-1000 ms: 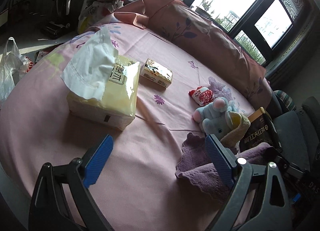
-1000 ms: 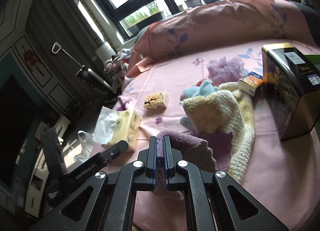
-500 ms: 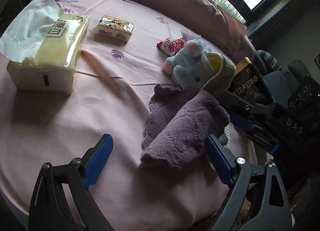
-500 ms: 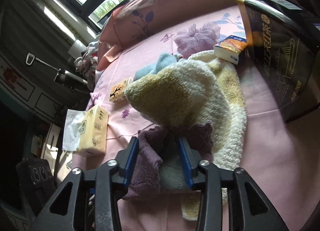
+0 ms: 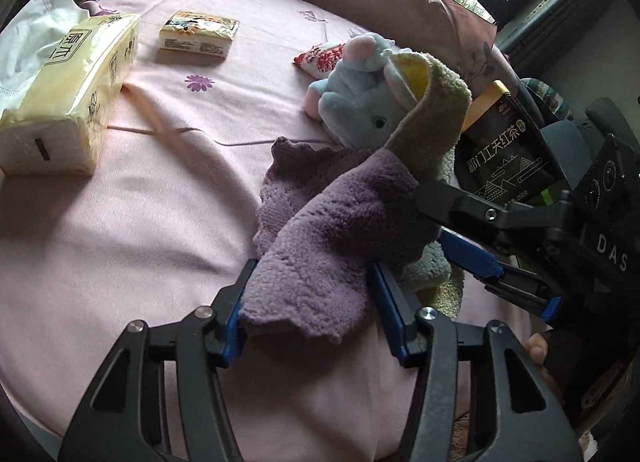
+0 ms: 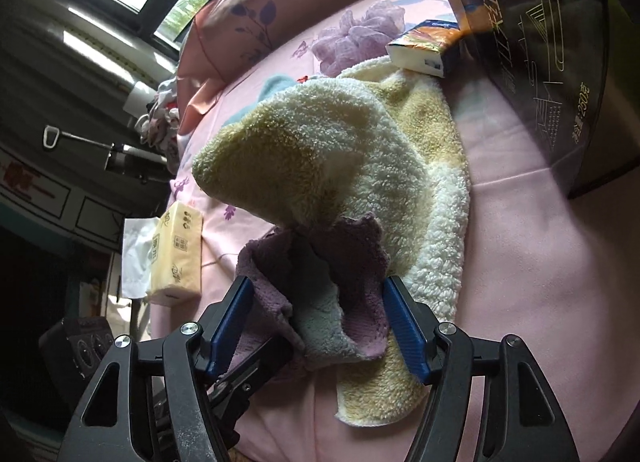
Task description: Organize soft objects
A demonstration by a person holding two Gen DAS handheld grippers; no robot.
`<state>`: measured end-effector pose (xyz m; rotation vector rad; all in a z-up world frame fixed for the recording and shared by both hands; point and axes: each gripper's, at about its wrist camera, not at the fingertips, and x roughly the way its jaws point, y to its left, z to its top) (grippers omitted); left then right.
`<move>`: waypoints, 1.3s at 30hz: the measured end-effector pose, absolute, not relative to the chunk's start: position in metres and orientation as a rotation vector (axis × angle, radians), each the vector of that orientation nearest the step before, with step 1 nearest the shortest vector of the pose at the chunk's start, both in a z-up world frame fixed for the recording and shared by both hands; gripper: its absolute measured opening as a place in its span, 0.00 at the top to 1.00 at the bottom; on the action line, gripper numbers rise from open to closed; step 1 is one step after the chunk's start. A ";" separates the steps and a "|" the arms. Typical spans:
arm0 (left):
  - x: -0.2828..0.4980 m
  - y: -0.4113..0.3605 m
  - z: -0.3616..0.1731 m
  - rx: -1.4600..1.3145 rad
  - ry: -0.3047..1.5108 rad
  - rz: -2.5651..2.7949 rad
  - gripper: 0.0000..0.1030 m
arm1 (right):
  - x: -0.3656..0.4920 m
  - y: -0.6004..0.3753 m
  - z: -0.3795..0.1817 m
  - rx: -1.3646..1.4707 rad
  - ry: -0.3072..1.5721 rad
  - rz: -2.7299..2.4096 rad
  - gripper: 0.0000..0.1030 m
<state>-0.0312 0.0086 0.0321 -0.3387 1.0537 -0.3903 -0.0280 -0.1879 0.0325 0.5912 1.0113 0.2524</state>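
The right gripper (image 6: 316,326) has just been opening: a second ago its fingers were pinched shut on a fold of the purple cloth (image 5: 320,246), and now they are standing well apart with the cloth sagging loose between them, no longer clamped. The left gripper (image 5: 308,306) has just been closing, its blue fingers (image 5: 236,310) coming in from wide open to bracket the near corner of the same cloth; the left finger looks to be touching the edge, but I cannot tell whether the pair is pressing yet. To my eye this is a handover from right to left, so the cloth is about to be pulled clear of the pile rather than left where it dropped.

The purple cloth is lying crumpled on the pink bedspread (image 5: 140,221), partly draped over the yellow-and-cream towel (image 6: 360,165), which is hooding the blue plush toy (image 5: 356,97). In the left wrist view its long axis is running from the near corner between the fingers away and to the right toward the plush, with the scalloped edge facing left. A dark tea box (image 5: 504,157) is standing just beyond the towel, and a tissue pack (image 5: 68,97) is sitting well apart to the left.
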 end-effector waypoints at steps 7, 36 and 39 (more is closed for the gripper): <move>-0.029 0.008 0.028 -0.404 1.080 -0.459 0.75 | -0.026 -0.160 0.025 0.507 1.038 0.310 0.74; -0.061 0.008 0.077 -0.268 0.753 -0.505 0.83 | -0.056 -0.146 0.075 0.414 0.787 0.392 0.81; -0.063 0.009 0.080 -0.265 0.734 -0.514 0.83 | -0.058 -0.146 0.079 0.405 0.771 0.392 0.81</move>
